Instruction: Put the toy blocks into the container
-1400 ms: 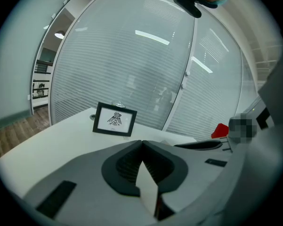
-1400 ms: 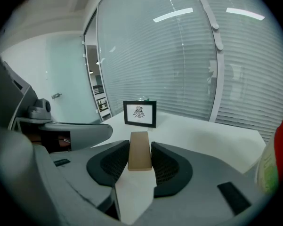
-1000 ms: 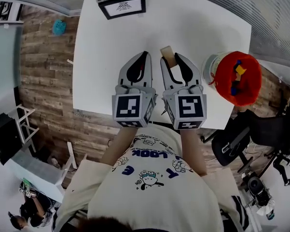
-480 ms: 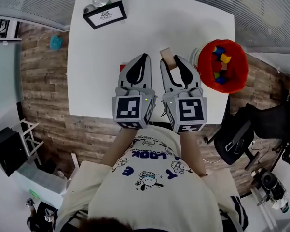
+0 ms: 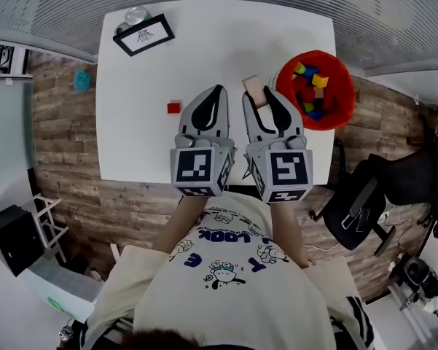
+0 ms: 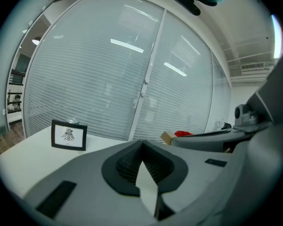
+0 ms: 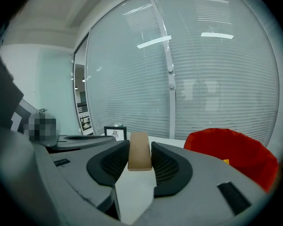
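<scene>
The right gripper (image 5: 257, 97) is clamped on a tan wooden block (image 5: 251, 87), a plain, unpainted, oblong piece with rounded edges and a smooth pale-brown face; in the right gripper view the two dark ribbed pads (image 7: 116, 163) press against its long sides and the block (image 7: 139, 154) stands upright between them, its top rising a little above the jaw tips. It seems to be held clear of the white table (image 5: 204, 49), though from either angle that is hard to be sure of. Just to the right of the held block sits the red container (image 5: 340, 100), a soft-looking round tub at the table's right edge, with a jumble of yellow, blue, green and red toy blocks (image 5: 310, 90) inside; the same red tub (image 7: 235, 147) fills the lower right of the right gripper view, close beside the jaw, with a bit of yellow showing at its rim. The left gripper (image 5: 217, 92) hangs beside the right one, its jaws brought together at the tips with nothing between them, as the left gripper view (image 6: 142, 145) shows. One small red block (image 5: 174, 108) lies alone on the table to the left of the left gripper, well apart from the container. At the far left corner of the table stands a black-framed picture (image 5: 143, 34), seen also from the left gripper (image 6: 68, 135), with what looks like a small clear jar (image 5: 135, 14) just behind it
</scene>
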`<state>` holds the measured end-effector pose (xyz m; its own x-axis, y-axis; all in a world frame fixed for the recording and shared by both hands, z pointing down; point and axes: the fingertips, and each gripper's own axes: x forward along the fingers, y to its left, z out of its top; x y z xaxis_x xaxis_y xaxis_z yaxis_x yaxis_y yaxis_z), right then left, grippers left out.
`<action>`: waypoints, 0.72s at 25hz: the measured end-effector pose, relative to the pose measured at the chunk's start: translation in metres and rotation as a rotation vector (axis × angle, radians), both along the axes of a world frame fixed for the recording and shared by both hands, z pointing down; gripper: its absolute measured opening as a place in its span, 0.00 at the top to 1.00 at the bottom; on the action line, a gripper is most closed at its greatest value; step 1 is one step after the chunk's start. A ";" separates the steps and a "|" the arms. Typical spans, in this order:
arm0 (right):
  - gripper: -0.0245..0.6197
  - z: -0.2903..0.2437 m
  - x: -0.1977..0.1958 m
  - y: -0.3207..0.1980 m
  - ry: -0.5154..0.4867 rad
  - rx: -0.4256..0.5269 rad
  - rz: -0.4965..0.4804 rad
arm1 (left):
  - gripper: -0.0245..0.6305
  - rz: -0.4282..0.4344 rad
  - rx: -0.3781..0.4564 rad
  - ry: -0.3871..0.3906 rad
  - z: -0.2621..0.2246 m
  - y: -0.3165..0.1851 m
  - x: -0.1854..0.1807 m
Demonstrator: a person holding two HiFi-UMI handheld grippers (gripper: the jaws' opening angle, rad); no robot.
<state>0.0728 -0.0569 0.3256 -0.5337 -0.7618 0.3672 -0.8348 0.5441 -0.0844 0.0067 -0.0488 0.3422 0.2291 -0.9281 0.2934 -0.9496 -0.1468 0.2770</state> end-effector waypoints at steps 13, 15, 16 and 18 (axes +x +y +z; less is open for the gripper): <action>0.73 -0.018 0.054 0.000 -0.012 0.043 0.069 | 0.92 0.056 0.040 -0.012 -0.016 -0.002 0.049; 0.73 -0.019 0.060 0.000 -0.014 0.047 0.074 | 0.92 0.068 0.045 -0.014 -0.017 -0.003 0.058; 0.73 -0.020 0.064 -0.001 -0.016 0.049 0.077 | 0.92 0.073 0.048 -0.016 -0.018 -0.004 0.062; 0.73 -0.022 0.071 -0.002 -0.020 0.052 0.084 | 0.92 0.082 0.053 -0.018 -0.019 -0.007 0.070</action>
